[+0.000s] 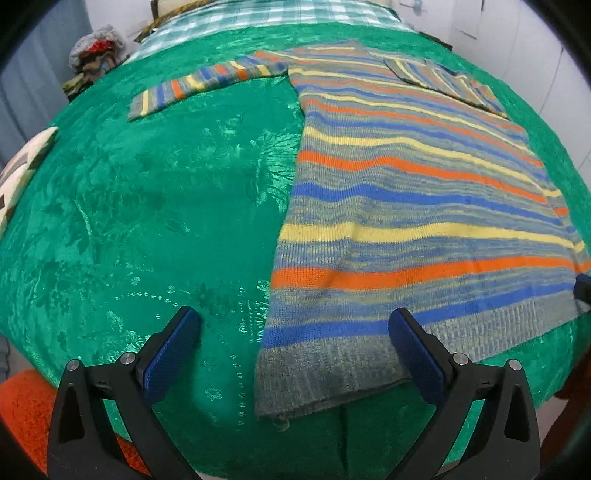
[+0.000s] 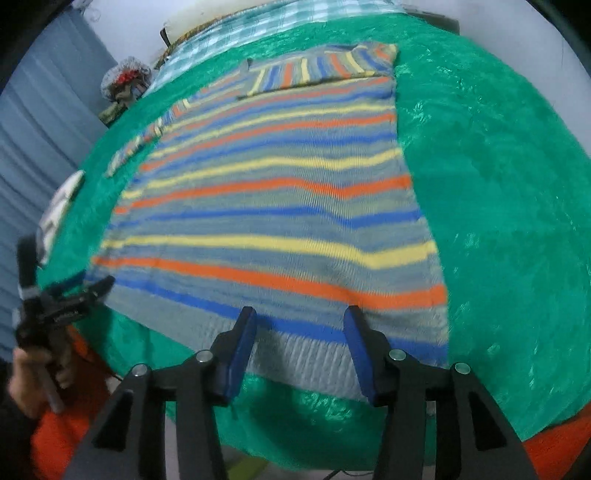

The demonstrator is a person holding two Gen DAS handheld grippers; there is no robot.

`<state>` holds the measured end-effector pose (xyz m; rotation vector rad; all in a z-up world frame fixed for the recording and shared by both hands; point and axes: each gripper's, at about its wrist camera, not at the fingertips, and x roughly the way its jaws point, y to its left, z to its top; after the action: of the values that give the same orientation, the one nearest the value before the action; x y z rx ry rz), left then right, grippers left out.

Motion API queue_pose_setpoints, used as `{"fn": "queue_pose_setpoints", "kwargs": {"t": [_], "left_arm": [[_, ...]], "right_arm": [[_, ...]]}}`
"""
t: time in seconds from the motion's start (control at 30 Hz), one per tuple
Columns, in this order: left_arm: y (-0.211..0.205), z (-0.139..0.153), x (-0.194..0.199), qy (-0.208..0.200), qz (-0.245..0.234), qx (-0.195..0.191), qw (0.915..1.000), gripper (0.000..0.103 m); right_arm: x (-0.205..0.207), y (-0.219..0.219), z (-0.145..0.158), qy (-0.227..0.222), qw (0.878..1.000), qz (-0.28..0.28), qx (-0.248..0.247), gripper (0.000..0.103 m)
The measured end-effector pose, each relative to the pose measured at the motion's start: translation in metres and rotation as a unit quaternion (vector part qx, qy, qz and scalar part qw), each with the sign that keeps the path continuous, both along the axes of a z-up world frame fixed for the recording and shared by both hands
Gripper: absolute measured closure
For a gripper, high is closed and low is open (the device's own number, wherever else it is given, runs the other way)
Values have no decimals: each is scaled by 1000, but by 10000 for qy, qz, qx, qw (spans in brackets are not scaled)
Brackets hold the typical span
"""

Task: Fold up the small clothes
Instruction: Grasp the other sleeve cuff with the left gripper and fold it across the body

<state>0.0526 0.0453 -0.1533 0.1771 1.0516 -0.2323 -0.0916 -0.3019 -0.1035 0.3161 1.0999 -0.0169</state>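
A striped knit sweater in grey, blue, yellow and orange lies flat on a green blanket. Its left sleeve stretches out to the left; its right sleeve is folded across the chest. My left gripper is open, hovering over the sweater's near-left hem corner. My right gripper is open, just above the ribbed hem near the right side. The left gripper also shows in the right wrist view, held by a hand at the sweater's left hem.
The blanket covers a bed with a checked sheet at the far end. A pile of clothes sits far left by a blue curtain. A patterned cushion lies at the left edge. Orange fabric shows below the bed's edge.
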Motion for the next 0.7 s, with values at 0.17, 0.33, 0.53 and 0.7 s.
{"fn": "queue_pose_setpoints", "kwargs": {"t": [0.17, 0.33, 0.53, 0.7], "left_arm": [[-3, -2, -4, -70, -41, 125, 9999, 0], [-2, 8, -1, 311, 4, 156, 9994, 1], [30, 77, 60, 241, 55, -1060, 9941, 1], [99, 123, 190, -1, 787, -1782, 9808, 1]], "right_arm": [[-4, 6, 5, -161, 9997, 124, -109, 48], [-3, 8, 9, -370, 9993, 56, -60, 48], [-2, 9, 23, -779, 9968, 135, -122, 48], [4, 6, 22, -803, 9966, 108, -119, 48]]}}
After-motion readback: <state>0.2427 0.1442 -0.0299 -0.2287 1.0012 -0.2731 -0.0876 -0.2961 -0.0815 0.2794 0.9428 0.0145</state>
